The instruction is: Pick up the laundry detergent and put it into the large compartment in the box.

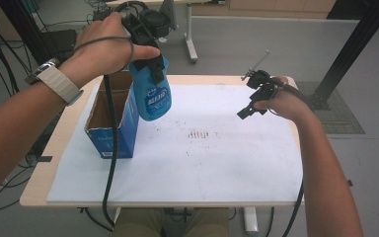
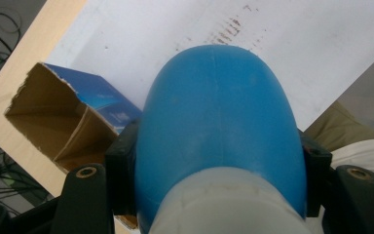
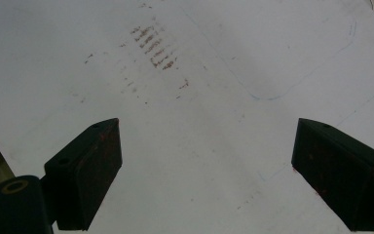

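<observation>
Blue bottle: clamped near its neck by left gripper, hanging upright beside open carton.
Right gripper: jaws apart, empty.
Advice: centre above the carton, lower straight.

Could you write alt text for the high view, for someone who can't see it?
The left gripper holds a blue bottle in the air beside an open cardboard box on a white-covered table. The right gripper hovers with its jaws apart.

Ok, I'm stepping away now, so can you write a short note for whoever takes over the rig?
Left gripper: shut on the blue bottle, held in the air beside the open box.
Right gripper: open, holding nothing, over the right of the white sheet.
Done: bottle gripped and lifted.
Left: probably lower the bottle into the box, then let go.
</observation>
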Action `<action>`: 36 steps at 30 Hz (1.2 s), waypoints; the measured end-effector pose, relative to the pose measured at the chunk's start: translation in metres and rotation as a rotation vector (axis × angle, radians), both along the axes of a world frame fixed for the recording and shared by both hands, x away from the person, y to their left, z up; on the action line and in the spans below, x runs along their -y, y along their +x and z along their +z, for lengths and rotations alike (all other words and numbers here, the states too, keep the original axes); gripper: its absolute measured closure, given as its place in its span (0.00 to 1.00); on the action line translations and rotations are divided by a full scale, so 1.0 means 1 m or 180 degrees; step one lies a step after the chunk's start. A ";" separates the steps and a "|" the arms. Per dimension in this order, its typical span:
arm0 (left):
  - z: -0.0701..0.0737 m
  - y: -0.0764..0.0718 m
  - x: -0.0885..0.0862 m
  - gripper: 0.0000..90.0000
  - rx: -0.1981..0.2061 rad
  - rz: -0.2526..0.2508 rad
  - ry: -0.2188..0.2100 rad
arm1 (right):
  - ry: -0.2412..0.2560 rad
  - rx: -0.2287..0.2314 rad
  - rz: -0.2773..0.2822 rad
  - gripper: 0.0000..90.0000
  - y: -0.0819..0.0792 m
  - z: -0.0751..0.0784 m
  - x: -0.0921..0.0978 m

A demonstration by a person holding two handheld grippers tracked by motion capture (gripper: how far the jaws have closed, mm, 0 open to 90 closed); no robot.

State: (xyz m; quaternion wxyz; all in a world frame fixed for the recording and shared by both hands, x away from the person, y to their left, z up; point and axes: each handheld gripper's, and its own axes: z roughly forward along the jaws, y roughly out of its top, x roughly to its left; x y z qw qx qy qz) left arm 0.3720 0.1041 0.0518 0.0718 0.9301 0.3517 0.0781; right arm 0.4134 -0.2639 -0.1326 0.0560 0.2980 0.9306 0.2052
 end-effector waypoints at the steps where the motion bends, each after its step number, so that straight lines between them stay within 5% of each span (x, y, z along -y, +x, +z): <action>1: 0.001 -0.001 -0.001 0.42 0.0018 0.0032 -0.0011 | -0.0001 0.0005 0.0001 0.12 0.000 0.000 0.000; 21: 0.015 0.008 -0.013 0.42 -0.0002 0.0516 -0.0015 | -0.0006 0.0011 0.0042 0.12 0.001 -0.002 -0.004; 36: 0.019 0.024 -0.046 0.42 -0.0067 0.0959 -0.0106 | -0.0005 0.0018 0.0062 0.12 0.002 -0.002 -0.005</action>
